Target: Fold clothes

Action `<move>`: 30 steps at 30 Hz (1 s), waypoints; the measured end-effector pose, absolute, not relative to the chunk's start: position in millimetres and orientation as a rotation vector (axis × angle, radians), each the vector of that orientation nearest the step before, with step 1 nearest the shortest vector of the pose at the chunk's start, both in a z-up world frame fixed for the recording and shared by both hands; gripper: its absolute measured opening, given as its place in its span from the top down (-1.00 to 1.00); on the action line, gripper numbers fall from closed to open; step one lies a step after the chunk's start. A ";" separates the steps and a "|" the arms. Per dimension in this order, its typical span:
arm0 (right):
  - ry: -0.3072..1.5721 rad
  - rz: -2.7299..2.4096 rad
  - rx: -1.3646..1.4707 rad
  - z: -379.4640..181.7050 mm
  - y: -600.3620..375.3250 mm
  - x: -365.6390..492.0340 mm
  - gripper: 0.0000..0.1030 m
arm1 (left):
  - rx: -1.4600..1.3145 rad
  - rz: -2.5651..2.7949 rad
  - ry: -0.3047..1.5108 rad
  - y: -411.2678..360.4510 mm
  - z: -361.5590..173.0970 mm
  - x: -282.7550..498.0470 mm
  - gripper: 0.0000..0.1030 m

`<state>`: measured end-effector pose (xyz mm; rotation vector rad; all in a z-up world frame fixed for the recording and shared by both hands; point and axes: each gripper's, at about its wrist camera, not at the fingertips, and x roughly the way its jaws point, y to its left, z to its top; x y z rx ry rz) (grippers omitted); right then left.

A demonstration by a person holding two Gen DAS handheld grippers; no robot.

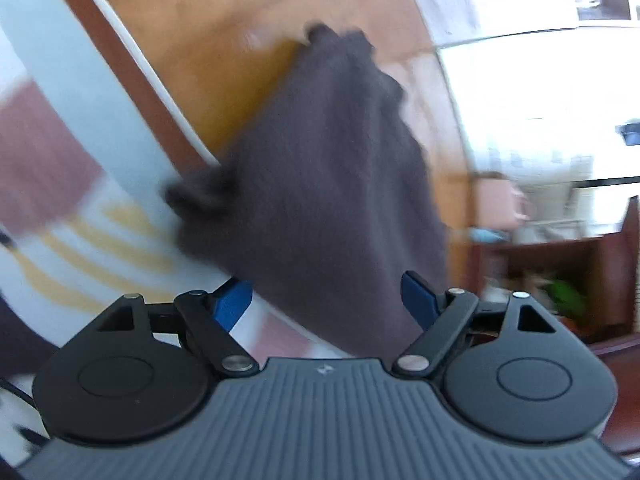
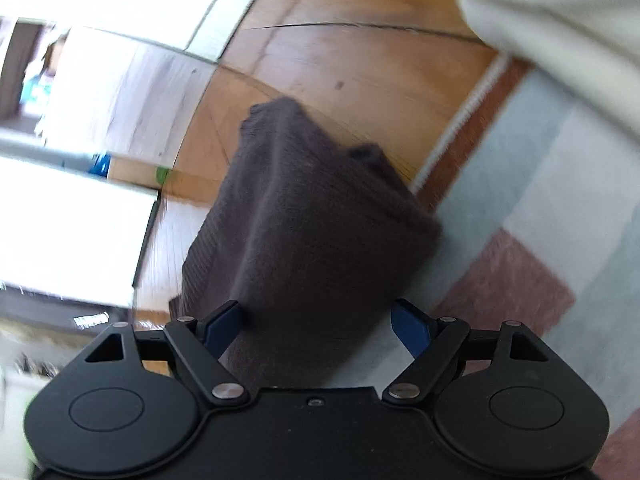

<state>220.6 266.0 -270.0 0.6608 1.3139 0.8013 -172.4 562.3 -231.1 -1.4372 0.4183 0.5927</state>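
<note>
The left hand-held gripper (image 1: 327, 300) is held with its blue fingers (image 1: 232, 304) spread wide. The right hand-held gripper (image 2: 318, 326) is likewise held wide open, both angled downward.

A warm orange wooden floor (image 2: 360, 60) fills the room. On it lies a patterned rug (image 2: 532, 208) in grey, pale blue and dusty red, edged with a brown band. Beyond the rug, dark wooden shelving (image 1: 568, 264) stands beside a bright, overexposed window (image 1: 540, 92).
</note>
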 end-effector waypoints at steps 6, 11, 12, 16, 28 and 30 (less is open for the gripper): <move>1.242 0.836 0.594 -266.4 270.0 201.2 -0.68 | -1.441 0.671 0.356 559.7 -239.9 -177.4 -0.59; 1.165 0.781 0.515 -256.9 280.3 215.5 -0.70 | -1.494 0.662 0.306 573.5 -254.6 -174.0 -0.74; 1.172 0.773 0.526 -257.1 282.2 221.5 -0.72 | -1.520 0.653 0.282 579.2 -257.3 -173.6 -0.76; 1.248 0.735 0.614 -270.1 290.1 251.7 -0.75 | -1.586 0.623 0.202 588.6 -266.2 -175.0 -0.90; 0.941 0.813 0.363 -215.2 270.4 203.5 0.31 | -1.252 0.618 0.373 584.8 -240.6 -150.4 0.50; 0.910 0.838 0.355 -197.7 260.5 189.5 0.32 | -1.198 0.563 0.404 578.4 -215.4 -152.4 0.52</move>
